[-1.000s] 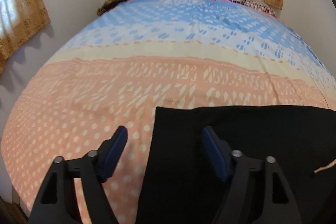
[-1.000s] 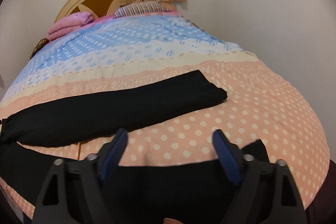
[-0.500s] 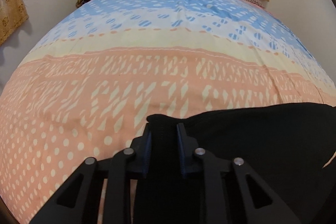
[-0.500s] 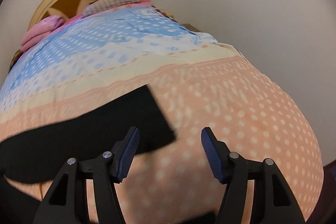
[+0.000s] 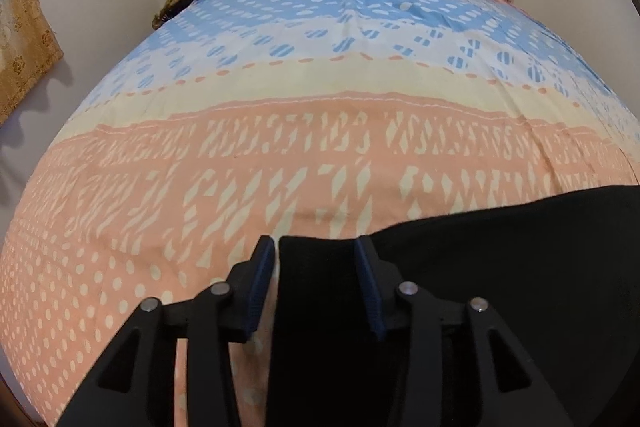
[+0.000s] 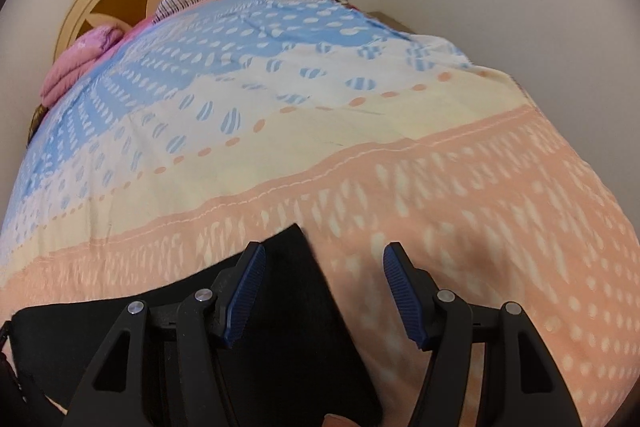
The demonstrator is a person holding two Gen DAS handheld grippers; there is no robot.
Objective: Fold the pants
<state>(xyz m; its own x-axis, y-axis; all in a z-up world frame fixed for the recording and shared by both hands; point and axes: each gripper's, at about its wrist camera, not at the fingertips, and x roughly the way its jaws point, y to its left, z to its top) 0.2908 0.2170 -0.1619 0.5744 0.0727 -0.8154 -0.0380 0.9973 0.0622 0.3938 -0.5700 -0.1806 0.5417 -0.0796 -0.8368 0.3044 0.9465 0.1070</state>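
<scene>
pants: black, flat on the bed's peach end, our side
left claw: pinched the corner a moment ago, now opening, cloth loose between the pads
right claw: swung over to the other end, wide, holding nothing
bedspread: otherwise bare
meaning: we reckon we're regripping before folding

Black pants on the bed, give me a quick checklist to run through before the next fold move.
1. Left tongs over a pants corner: ok, the black pants lie between the pads.
2. Left tongs gripping: not ok, jaws are opening and the pads stand off the cloth.
3. Right tongs over the other end: ok, the pants' edge runs between the pads.
4. Right tongs gripping: not ok, open with a wide gap.
5. Bedspread ahead free for folding: ok.
6. Pants lying flat, unwrinkled: cannot tell, too dark.
</scene>
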